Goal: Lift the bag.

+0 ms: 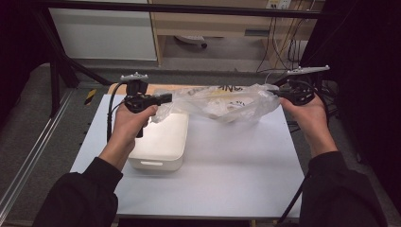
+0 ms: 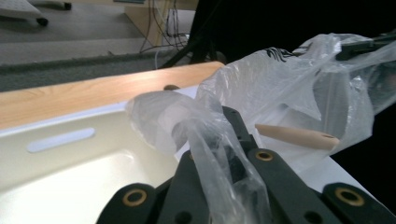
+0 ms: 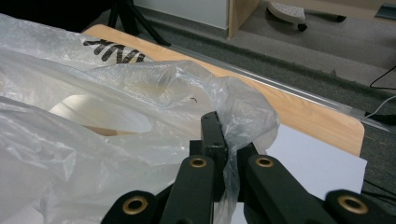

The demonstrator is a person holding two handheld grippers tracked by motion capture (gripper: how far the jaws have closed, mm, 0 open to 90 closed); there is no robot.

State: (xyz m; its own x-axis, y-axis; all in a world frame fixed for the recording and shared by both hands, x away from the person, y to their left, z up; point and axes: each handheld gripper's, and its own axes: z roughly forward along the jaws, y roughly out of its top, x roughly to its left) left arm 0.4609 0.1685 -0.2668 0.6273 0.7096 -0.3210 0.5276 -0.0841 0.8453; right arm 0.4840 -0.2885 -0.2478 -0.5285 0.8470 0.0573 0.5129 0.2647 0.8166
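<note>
A clear plastic bag (image 1: 222, 101) with black lettering hangs stretched between my two grippers above the table. My left gripper (image 1: 165, 98) is shut on the bag's left end, which bunches between its jaws (image 2: 224, 140). My right gripper (image 1: 279, 93) is shut on the right end, and the film wraps around its jaws (image 3: 219, 135). Through the bag (image 2: 289, 88) I see a light wooden stick (image 2: 299, 136), and a pale round shape (image 3: 93, 114) shows inside the bag (image 3: 93, 154). A white plastic bin (image 1: 161, 142) stands open below the left gripper, its inside bare (image 2: 70, 172).
A white sheet (image 1: 227, 165) covers the table, with a wooden tabletop strip (image 3: 303, 112) along its far edge. Black frame poles (image 1: 61, 61) stand at the far left, and cables (image 1: 283, 42) hang at the back right. The grey floor lies beyond.
</note>
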